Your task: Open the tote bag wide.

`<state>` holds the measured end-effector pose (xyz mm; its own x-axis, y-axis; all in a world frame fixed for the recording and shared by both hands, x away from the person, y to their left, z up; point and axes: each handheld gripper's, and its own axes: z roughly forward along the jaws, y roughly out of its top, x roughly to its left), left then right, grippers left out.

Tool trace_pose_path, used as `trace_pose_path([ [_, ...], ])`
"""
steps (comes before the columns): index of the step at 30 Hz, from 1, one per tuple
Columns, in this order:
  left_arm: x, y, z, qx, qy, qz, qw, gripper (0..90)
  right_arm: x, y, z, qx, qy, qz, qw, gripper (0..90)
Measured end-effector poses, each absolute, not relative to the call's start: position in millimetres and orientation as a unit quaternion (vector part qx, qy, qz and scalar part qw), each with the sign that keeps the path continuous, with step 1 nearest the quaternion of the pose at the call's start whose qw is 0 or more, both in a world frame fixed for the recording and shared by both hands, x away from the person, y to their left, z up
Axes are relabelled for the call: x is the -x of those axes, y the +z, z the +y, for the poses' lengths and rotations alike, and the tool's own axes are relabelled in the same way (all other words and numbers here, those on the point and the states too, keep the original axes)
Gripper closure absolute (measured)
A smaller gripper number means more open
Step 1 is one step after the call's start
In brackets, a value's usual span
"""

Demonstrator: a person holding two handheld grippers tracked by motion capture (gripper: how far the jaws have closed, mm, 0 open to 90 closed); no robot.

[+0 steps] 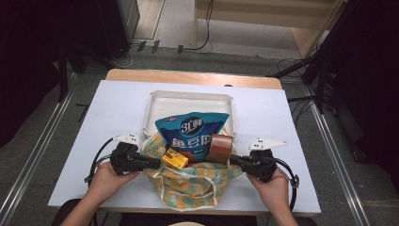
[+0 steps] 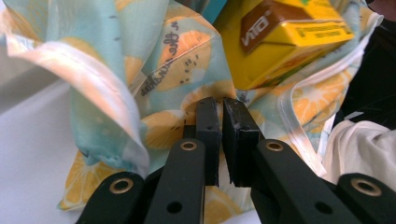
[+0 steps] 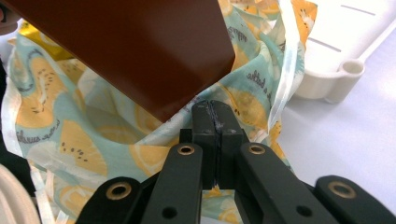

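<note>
A white table [image 1: 117,101] stands on a grey floor in a dim room, with cables trailing across the upper part of the high view. Toward the lower left of that view, the left gripper [image 1: 153,163] reaches in level from the person's left hand [image 1: 104,178]; in the left gripper view its jaws stand almost together, a thin slit between the pads, pinched on the edge of the fruit-print cloth bag [image 1: 188,181]. The hold looks meant to keep the bag's mouth stretched wide.

In the lower centre the bag sags open on the table. From it rise a yellow carton [image 1: 175,159], a blue snack packet [image 1: 192,136] that leans back over the white tray [image 1: 188,96] behind, and a brown pouch [image 1: 220,148] at the bag's right side. They seem propped by the cloth, not fully down inside.

At the lower right, the right gripper [image 1: 235,161] comes in from the right hand [image 1: 273,183]. Its jaws are pressed tight together on the bag's hem, just under the brown pouch in the right gripper view, mirroring the other side's pull.
</note>
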<state>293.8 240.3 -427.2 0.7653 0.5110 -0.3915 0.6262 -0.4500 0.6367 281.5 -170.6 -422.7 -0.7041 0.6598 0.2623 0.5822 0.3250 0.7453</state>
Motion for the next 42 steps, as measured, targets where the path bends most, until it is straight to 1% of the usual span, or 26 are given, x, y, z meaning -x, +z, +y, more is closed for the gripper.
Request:
trace_pose_path([
  [5, -302, -437, 238, -0.854, -0.075, 0.346, 0.381, 86.7, -285, -433, -169, -0.382, 0.427, 0.819, 0.043, 90.0],
  [8, -304, -439, 239, -0.852, -0.079, 0.349, 0.381, 86.7, -287, -436, -170, -0.38, 0.419, 0.824, 0.046, 90.0],
  [11, -302, -430, 244, -0.846, -0.073, 0.348, 0.397, 85.8, -287, -433, -174, -0.386, 0.425, 0.817, 0.05, 90.0],
  [12, -298, -420, 249, -0.838, -0.067, 0.347, 0.416, 85.7, -286, -426, -179, -0.385, 0.439, 0.81, 0.057, 88.2],
  [13, -298, -420, 249, -0.838, -0.067, 0.347, 0.416, 85.7, -286, -426, -179, -0.385, 0.439, 0.81, 0.057, 88.2],
  [14, -298, -412, 254, -0.828, -0.07, 0.352, 0.431, 85.8, -286, -420, -181, -0.383, 0.444, 0.807, 0.068, 87.5],
  [18, -297, -407, 261, -0.815, -0.073, 0.359, 0.448, 85.7, -288, -413, -183, -0.382, 0.451, 0.803, 0.074, 86.7],
  [24, -301, -390, 259, -0.832, -0.032, 0.349, 0.431, 85.8, -301, -398, -184, -0.379, 0.466, 0.795, 0.085, 83.6],
  [27, -309, -381, 259, -0.825, -0.022, 0.351, 0.442, 85.5, -309, -392, -181, -0.373, 0.471, 0.794, 0.09, 80.6],
  [28, -315, -375, 258, -0.823, -0.017, 0.353, 0.445, 84.9, -311, -391, -181, -0.373, 0.473, 0.793, 0.091, 78.1],
  [29, -318, -372, 257, -0.822, -0.015, 0.353, 0.447, 83.6, -315, -390, -180, -0.372, 0.477, 0.791, 0.094, 74.8],
  [30, -318, -372, 257, -0.822, -0.015, 0.353, 0.447, 82.0, -315, -390, -180, -0.372, 0.477, 0.791, 0.094, 74.8],
  [31, -323, -368, 255, -0.822, -0.009, 0.35, 0.449, 79.8, -320, -387, -178, -0.374, 0.484, 0.786, 0.091, 70.5],
  [33, -328, -367, 251, -0.822, -0.004, 0.35, 0.449, 76.0, -325, -386, -176, -0.367, 0.49, 0.785, 0.097, 64.7],
  [37, -338, -374, 245, -0.822, -0.011, 0.361, 0.44, 66.3, -334, -389, -168, -0.365, 0.488, 0.787, 0.097, 56.2],
  [41, -343, -381, 241, -0.823, -0.014, 0.364, 0.435, 59.0, -340, -398, -162, -0.366, 0.486, 0.789, 0.082, 54.6],
  [42, -344, -384, 239, -0.823, -0.015, 0.366, 0.434, 59.0, -340, -398, -162, -0.366, 0.486, 0.789, 0.082, 54.6],
])
